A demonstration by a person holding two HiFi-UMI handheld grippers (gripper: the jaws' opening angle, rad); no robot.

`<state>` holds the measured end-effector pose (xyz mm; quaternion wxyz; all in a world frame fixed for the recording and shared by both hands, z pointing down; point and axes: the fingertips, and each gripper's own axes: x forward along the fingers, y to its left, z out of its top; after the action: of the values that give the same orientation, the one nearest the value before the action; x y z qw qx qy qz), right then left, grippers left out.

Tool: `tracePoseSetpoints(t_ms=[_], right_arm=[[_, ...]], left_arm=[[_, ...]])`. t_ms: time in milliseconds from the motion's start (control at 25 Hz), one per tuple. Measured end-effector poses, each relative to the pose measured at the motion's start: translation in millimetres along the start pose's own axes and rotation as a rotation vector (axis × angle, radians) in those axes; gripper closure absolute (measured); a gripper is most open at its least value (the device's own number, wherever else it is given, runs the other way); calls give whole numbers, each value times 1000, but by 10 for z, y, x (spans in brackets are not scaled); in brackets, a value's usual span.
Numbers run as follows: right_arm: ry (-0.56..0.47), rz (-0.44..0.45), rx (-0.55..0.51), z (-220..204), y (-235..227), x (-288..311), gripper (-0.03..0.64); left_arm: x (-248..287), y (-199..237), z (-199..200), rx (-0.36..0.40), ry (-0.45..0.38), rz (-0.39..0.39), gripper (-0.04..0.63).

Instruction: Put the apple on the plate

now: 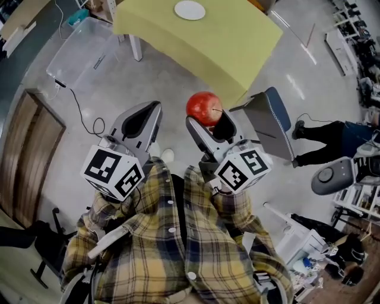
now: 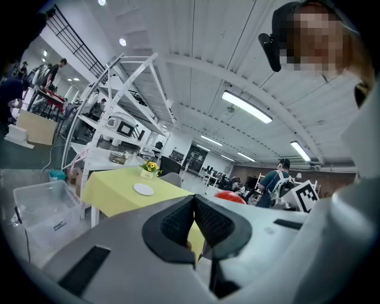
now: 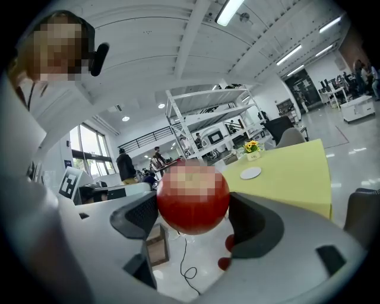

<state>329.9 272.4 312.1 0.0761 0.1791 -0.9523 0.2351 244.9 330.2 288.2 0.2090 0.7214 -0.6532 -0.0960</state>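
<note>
A red apple [image 1: 204, 107] sits between the jaws of my right gripper [image 1: 209, 118], which is shut on it and held up in front of the person's chest. The right gripper view shows the apple [image 3: 193, 200] filling the gap between the dark pads. A small white plate [image 1: 190, 9] lies on the yellow-covered table [image 1: 237, 41] far ahead, also seen as a plate [image 3: 250, 173] beyond the apple and as a plate [image 2: 143, 189] in the left gripper view. My left gripper [image 1: 141, 119] is shut with nothing in it, its pads [image 2: 209, 222] pressed together.
A clear plastic bin [image 1: 80, 50] stands on the floor left of the table, with a cable [image 1: 83, 116] trailing from it. A grey chair [image 1: 268, 119] is at the table's near corner. A vase of yellow flowers [image 3: 252, 148] stands on the table. A person [image 1: 332, 136] sits at right.
</note>
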Motion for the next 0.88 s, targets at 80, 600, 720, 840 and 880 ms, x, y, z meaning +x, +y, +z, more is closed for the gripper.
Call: tracePoseSetpoints(t_ms=[80, 600, 720, 840, 880], right_arm=[[-3, -11, -3, 67, -37, 143, 253], [-39, -91, 1, 507, -247, 1403, 253], [-47, -119, 10, 547, -251, 1538, 253], [-50, -140, 19, 548, -262, 1664, 253], [-50, -146, 22, 546, -271, 1699, 253]], left_arm=[[111, 121, 89, 5, 0, -13, 588], [699, 1252, 729, 31, 17, -79, 588], [752, 1386, 793, 36, 28, -96, 588], [807, 1521, 833, 32, 37, -111, 588], [832, 1554, 838, 32, 41, -116, 588]])
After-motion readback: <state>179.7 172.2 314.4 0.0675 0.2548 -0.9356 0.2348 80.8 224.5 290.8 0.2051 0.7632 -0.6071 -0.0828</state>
